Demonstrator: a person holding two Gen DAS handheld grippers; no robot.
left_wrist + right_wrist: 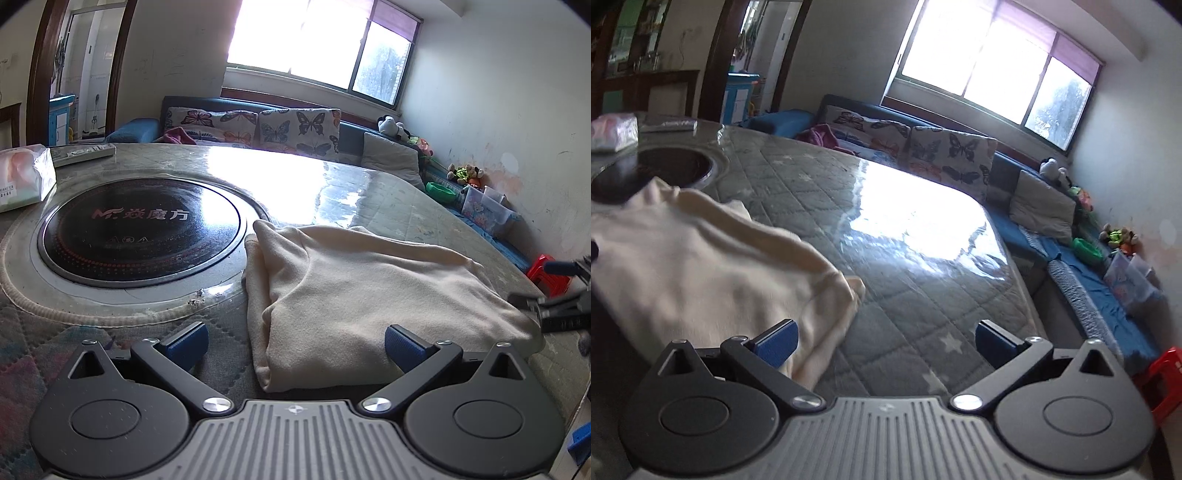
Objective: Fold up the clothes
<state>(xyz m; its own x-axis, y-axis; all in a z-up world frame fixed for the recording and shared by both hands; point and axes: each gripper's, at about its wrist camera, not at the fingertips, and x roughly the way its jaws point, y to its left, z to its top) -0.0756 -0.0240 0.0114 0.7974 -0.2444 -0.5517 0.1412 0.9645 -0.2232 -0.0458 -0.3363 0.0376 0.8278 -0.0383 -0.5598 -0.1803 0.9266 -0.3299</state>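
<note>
A cream garment (369, 295) lies folded into a thick rectangle on the quilted table cover. My left gripper (295, 345) is open and empty, low at the garment's near edge, its jaws standing either side of the near left corner. My right gripper (886, 341) is open and empty, at the garment's right edge (701, 266), its left finger (775, 341) over the cloth. The right gripper also shows at the right edge of the left wrist view (554, 302).
A round black induction hob (140, 229) is set in the table left of the garment. A tissue pack (22, 177) and a remote (83, 152) lie at the far left. A sofa with butterfly cushions (255, 125) runs behind. A red stool (1167, 376) stands at right.
</note>
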